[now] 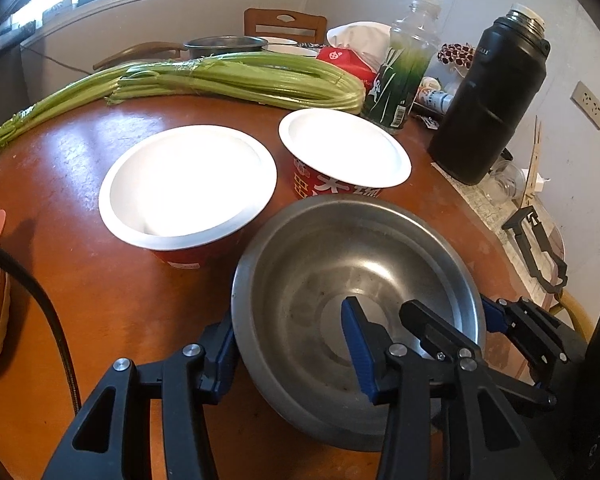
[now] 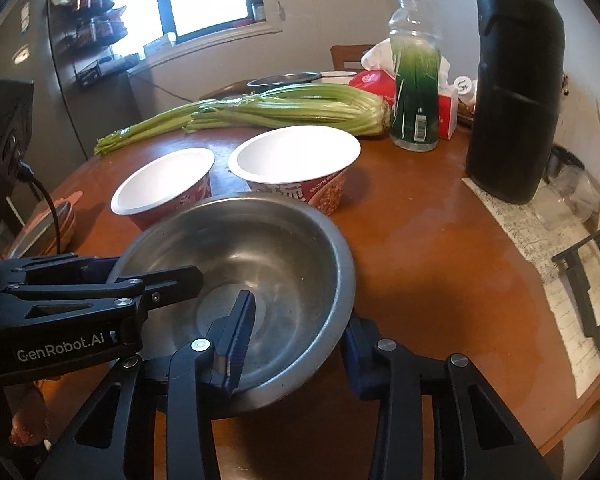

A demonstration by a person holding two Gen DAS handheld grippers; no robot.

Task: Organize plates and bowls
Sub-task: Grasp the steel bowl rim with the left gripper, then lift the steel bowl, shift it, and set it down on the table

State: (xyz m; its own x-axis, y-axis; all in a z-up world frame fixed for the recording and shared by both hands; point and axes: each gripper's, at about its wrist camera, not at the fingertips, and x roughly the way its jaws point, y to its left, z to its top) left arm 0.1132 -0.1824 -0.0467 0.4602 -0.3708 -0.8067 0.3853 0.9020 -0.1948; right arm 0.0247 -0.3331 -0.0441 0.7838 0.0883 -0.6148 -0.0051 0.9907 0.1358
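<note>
Surroundings: a bundle of green celery stalks [image 1: 236, 80] is laid along the far side of the round brown wooden surface [image 1: 80, 280]; beside its cut end a clear plastic bottle with a green label [image 1: 408, 76] stands upright, with a red tissue pack [image 1: 348, 64] behind it and a tall black insulated flask [image 1: 488, 100] to its right.
Obstructions: two white-lined red paper bowls [image 1: 188, 184] [image 1: 344, 152] are seen side by side just beyond the steel bowl, between it and the celery; whether they touch it cannot be told.
Far edge: a second grey metal basin [image 1: 224, 44] is noted behind the celery, before a wooden chair back [image 1: 284, 22].
Task item location: the round stainless-steel bowl [image 1: 356, 304] is at the near edge of the surface; whether it rests on it or is raised cannot be told.
Orientation: mouth upward, slightly tilted; being round, no long axis is shown.
Left tongs [image 1: 288, 348]: clenched across the bowl's left rim, one finger outside, one inside.
Right tongs [image 2: 300, 340]: closed on the bowl's right rim, one blue pad inside the wall, the other outside.
</note>
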